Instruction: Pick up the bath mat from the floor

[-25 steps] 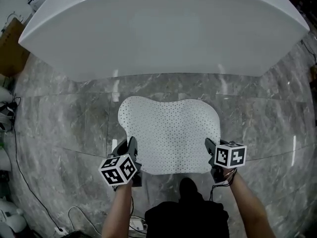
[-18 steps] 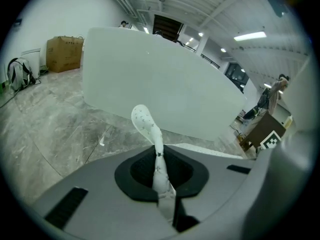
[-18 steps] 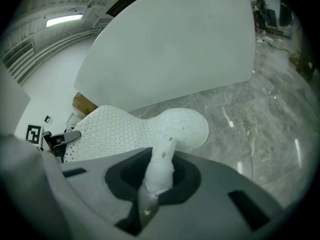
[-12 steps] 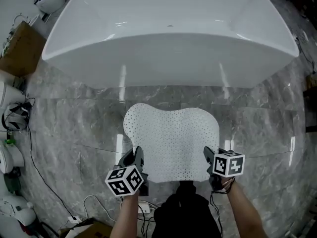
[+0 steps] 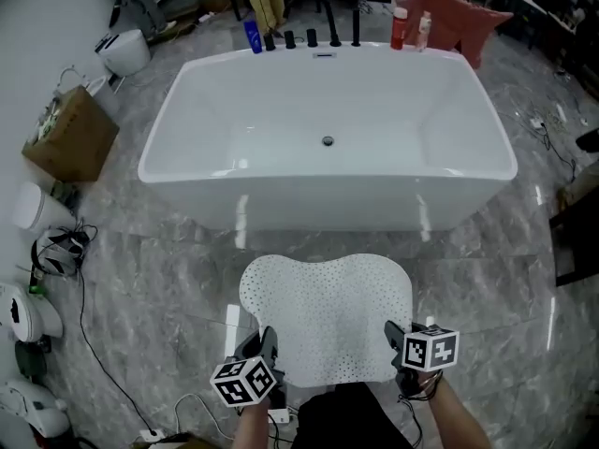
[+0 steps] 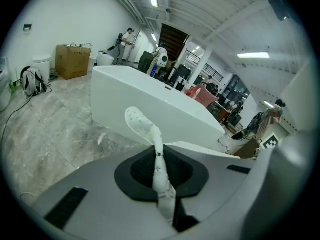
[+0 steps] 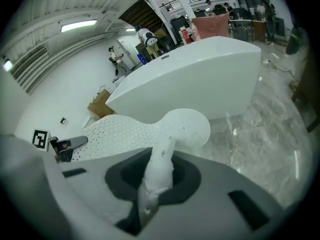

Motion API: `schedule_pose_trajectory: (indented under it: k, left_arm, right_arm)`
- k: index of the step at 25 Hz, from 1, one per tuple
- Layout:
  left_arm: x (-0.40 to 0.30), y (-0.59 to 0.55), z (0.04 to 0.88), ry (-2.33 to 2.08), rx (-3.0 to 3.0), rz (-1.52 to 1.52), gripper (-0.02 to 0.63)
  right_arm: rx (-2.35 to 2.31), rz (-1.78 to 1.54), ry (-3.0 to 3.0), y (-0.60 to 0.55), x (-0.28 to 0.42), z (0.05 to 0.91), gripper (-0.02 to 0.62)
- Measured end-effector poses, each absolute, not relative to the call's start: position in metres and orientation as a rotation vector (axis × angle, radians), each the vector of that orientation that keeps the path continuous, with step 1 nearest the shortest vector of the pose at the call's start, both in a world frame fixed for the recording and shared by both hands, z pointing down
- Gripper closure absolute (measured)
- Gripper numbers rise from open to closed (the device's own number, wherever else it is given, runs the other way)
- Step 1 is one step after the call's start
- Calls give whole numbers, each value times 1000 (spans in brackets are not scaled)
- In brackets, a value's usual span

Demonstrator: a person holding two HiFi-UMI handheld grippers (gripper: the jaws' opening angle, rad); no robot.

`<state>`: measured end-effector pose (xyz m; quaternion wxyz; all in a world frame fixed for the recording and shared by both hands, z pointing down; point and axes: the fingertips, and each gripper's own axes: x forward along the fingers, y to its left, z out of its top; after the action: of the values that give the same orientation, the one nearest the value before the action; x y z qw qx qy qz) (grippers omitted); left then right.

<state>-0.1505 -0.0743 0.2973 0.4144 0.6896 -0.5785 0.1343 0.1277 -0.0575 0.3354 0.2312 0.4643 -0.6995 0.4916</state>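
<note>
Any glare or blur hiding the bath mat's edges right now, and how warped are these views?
Head view: sharp and evenly lit; the fisheye bows the bathtub, bright streaks glare on the marble floor, and the bath mat is clear. Left gripper view: dark rounded corners, with the mat strip nearest the lens soft. Right gripper view: same vignette, near mat blurred, ceiling light bright.

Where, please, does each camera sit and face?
Head view: on the person's head, looking steeply down at the bath mat and bathtub; both forearms, left tongs and right tongs show.
Left gripper view: on the left tongs, looking along jaws shut on the bath mat, toward the bathtub.
Right gripper view: on the right tongs, likewise.
Shared: all three show bath mat and bathtub.
</note>
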Motion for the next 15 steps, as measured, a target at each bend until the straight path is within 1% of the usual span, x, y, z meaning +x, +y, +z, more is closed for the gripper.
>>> schedule_pose_trajectory:
  k: [5, 15]
  left_arm:
    - [-146, -77, 237, -1501, 1747, 289, 584]
    - [-139, -85, 145, -1567, 1845, 196, 583]
  right_arm:
    - [1289, 1307, -1996, -69, 133, 273, 565]
    - [1279, 1174, -2169, -91, 137, 187, 565]
